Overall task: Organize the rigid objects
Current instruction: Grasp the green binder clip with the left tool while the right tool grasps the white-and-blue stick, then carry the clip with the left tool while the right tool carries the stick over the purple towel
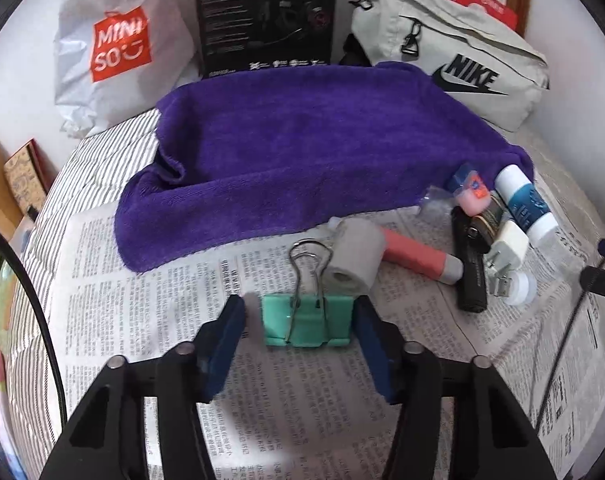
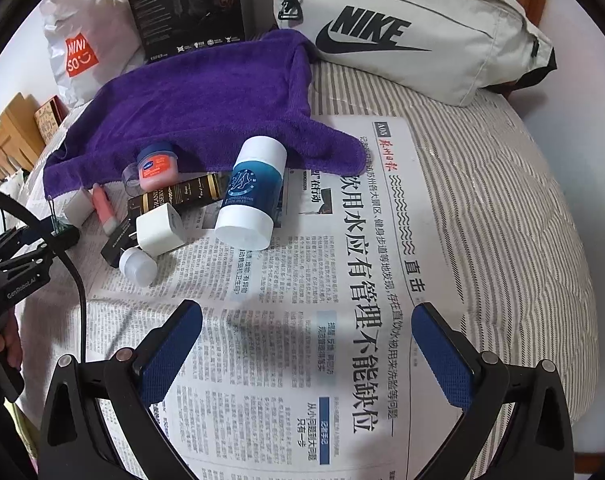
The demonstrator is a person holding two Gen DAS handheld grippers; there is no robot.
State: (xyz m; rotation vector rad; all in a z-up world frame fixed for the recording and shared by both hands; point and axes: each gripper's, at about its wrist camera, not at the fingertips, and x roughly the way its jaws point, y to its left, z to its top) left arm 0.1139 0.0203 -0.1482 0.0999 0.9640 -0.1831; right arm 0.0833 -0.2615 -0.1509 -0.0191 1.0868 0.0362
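Your left gripper (image 1: 300, 322) sits with its blue pads spread to either side of the green binder clip (image 1: 306, 322). The right pad looks to be touching or almost touching the clip's end, while a clear gap shows on the left. Nothing is pinched yet. The clip lies on the newspaper (image 1: 150, 304) just in front of the purple towel (image 1: 302, 148), its wire handles pointing away from you toward a small grey roll (image 1: 352, 262).

To do this well, shift a little left so the clip sits centred between the pads, then close on the painted body, not the wire loops, which would likely swivel and let it slip. Keep the fingers low and level so the pads meet the flat ends squarely. Lift straight up: the grey roll sits close to the handles, and a pink tube (image 1: 418, 256) lies just behind it.

Your right gripper (image 2: 306, 354) hangs wide open over bare newsprint, holding nothing, well clear of the clutter by the towel's edge: a blue-and-white bottle (image 2: 250, 192), a white charger plug (image 2: 158, 230) and a small Vaseline jar (image 2: 156, 164). Keep it parked there, I'd judge, until the clip is placed.
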